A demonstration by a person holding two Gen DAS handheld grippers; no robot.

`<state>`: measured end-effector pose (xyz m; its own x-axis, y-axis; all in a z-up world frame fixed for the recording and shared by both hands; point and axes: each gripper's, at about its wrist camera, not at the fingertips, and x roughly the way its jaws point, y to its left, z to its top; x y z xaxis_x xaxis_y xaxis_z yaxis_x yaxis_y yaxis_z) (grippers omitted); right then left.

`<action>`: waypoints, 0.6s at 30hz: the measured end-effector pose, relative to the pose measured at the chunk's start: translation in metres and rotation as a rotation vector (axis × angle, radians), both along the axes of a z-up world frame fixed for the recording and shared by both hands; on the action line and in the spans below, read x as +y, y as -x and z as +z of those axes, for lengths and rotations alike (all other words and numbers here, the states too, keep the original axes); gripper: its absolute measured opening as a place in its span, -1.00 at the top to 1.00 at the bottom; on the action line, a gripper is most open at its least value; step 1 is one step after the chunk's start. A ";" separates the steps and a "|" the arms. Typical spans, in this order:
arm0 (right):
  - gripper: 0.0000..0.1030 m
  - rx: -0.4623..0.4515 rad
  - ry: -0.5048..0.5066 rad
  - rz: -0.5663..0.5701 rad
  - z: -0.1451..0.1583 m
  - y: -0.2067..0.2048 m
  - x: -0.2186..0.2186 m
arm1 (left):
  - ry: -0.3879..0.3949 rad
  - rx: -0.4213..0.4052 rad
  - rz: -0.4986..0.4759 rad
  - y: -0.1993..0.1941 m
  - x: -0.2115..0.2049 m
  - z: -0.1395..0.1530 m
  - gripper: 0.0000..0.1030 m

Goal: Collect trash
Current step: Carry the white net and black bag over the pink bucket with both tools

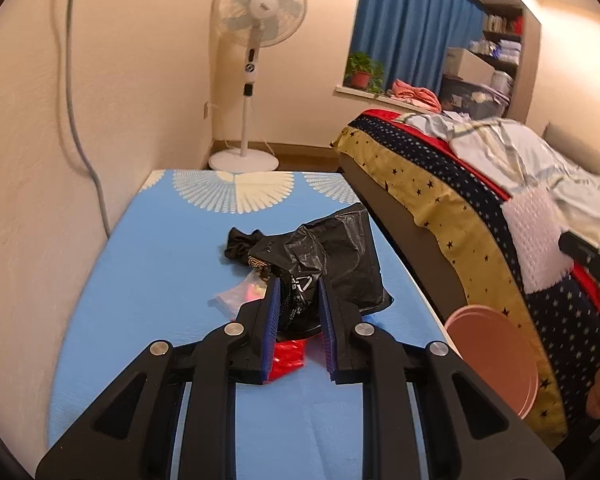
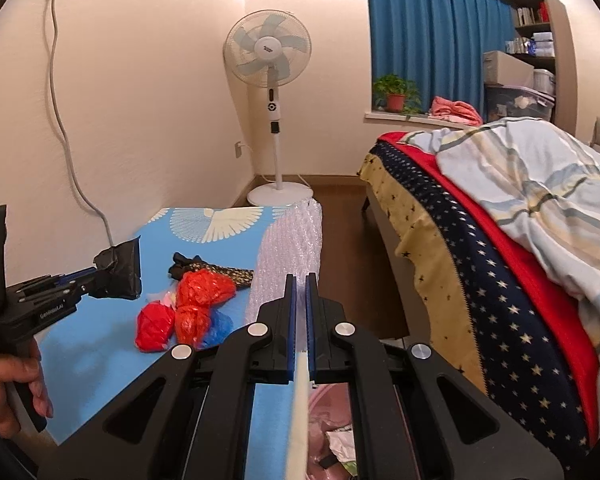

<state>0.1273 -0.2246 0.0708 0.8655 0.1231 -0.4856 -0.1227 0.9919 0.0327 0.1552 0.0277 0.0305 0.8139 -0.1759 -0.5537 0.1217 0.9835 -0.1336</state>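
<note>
My left gripper (image 1: 299, 286) is shut on a crumpled black plastic bag (image 1: 340, 256) and holds it just above the blue table (image 1: 160, 280); it shows from the side in the right wrist view (image 2: 96, 274) with the bag (image 2: 120, 268). My right gripper (image 2: 300, 280) is shut on a sheet of white bubble wrap (image 2: 292, 244) beside the table's right edge; the wrap also shows in the left wrist view (image 1: 536, 240). Red plastic bags (image 2: 188, 308), a blue scrap (image 2: 218, 330) and a black-and-gold wrapper (image 2: 216, 270) lie on the table.
A pink bin (image 1: 496, 356) stands between the table and the bed (image 2: 500, 240); its inside with trash shows under my right gripper (image 2: 332, 432). A standing fan (image 2: 274, 120) is in the far corner. A cable (image 2: 68, 152) hangs down the left wall.
</note>
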 end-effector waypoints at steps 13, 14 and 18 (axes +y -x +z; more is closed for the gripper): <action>0.91 0.009 -0.037 -0.164 -0.016 0.035 -0.056 | -0.016 -0.024 -0.061 0.032 -0.059 -0.016 0.63; 0.91 0.013 -0.041 -0.173 -0.018 0.037 -0.059 | -0.018 -0.023 -0.065 0.033 -0.063 -0.017 0.63; 0.91 0.033 -0.050 -0.203 -0.025 0.039 -0.070 | -0.033 -0.024 -0.093 0.035 -0.079 -0.021 0.63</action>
